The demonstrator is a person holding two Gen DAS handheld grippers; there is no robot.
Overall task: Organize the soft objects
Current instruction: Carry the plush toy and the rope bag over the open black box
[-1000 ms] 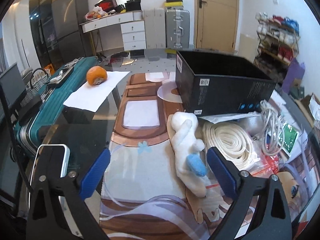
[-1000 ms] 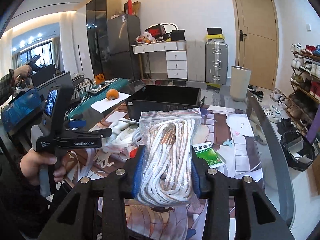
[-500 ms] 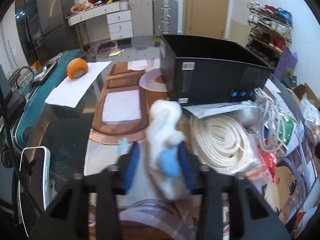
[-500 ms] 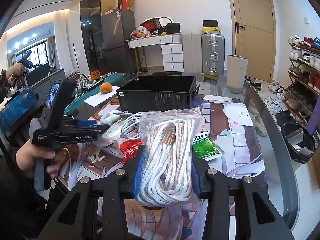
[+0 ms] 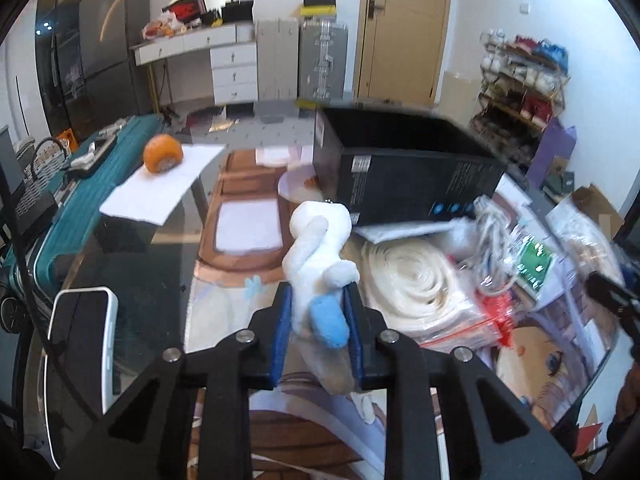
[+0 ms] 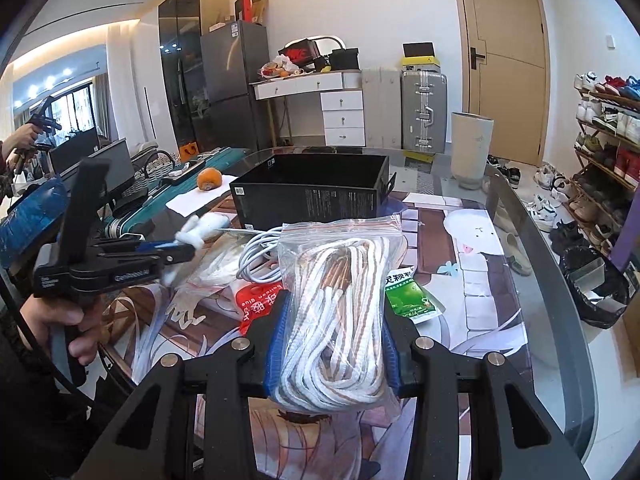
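My left gripper (image 5: 318, 332) is shut on a white plush toy (image 5: 316, 240) with a blue patch and holds it above the table. The toy also shows in the right wrist view (image 6: 200, 228), held by the left gripper (image 6: 176, 256). My right gripper (image 6: 332, 344) is shut on a clear zip bag of white and brown rope (image 6: 340, 300), held above the table. An open black box (image 5: 404, 172) stands on the table behind the toy; it also shows in the right wrist view (image 6: 312, 196).
A coiled cream rope in a bag (image 5: 416, 280), white cables (image 6: 260, 256), a red packet (image 6: 256, 300) and a green packet (image 6: 408, 296) lie before the box. A phone (image 5: 80, 340) lies at the left. An orange plush (image 5: 162, 154) sits on white paper.
My left gripper closed on the white plush toy and lifted it off the table. My right gripper kept its hold on the rope bag and hardly moved.
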